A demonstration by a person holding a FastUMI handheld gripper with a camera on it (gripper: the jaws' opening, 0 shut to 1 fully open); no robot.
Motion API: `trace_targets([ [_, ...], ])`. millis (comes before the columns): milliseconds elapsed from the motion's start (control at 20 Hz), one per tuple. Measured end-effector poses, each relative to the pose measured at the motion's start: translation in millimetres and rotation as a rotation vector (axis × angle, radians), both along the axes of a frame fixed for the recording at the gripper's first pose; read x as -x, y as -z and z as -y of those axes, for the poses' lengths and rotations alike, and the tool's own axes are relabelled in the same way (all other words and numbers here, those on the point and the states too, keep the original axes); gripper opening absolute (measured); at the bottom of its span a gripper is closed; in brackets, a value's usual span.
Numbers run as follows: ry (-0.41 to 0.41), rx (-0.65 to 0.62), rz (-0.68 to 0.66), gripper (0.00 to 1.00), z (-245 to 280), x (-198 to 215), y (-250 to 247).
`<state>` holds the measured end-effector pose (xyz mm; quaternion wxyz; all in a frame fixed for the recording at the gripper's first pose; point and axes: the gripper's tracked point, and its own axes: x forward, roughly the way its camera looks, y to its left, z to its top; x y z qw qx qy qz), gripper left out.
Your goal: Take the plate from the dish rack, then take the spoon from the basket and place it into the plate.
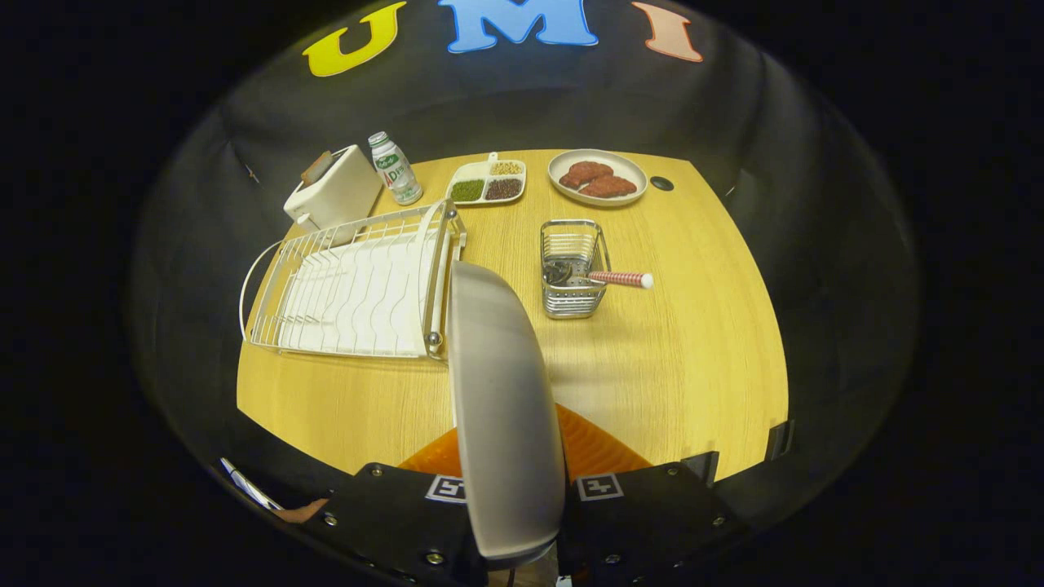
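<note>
Gripper view: forward look along the fingers, across a wooden table (652, 367).
Gripper (512, 489): fingers closed onto the plate from both sides; the contact itself is hidden by the plate's edge, so the clamp is a judgement from how the plate stands.
Plate (502, 408): pale, held on edge between the fingers, rising upright and leaning slightly, clear of the table and out of the rack.
Dish rack (359, 285): white wire rack with a ribbed tray, ahead and to the left of the fingers, its near corner just beside the plate's upper rim; no dishes seen in it.
Basket (572, 269): small wire basket ahead and slightly right, beyond the plate's top.
Spoon (616, 279): lies tilted in the basket, its red patterned handle sticking out over the right side.
Far items: a toaster (334, 187) and a bottle (395, 168) beyond the rack; a divided tray (488, 181) of grains and a dish of meat (598, 177) beyond the basket.
Stage, judged: first step done; plate yet to be set down, spoon untouched.
Risk one: an edge grip on a smooth plate may slip or swing if tilted quickly.
Risk two: the plate's upper rim could knock the rack corner if swung left.
Risk three: setting down too near the basket would crowd the spoon handle and could tip the basket.
</note>
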<state>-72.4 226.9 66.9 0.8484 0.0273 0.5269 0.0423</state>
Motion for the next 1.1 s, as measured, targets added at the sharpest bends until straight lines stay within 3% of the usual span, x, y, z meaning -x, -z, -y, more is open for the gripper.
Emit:
trace_targets([
  [550,-0.046,-0.147,-0.054,0.32,-12,11,69],
  [750,-0.066,-0.259,-0.076,0.32,-22,17,96],
  [1100,-0.060,-0.573,-0.103,0.32,-40,18,129],
])
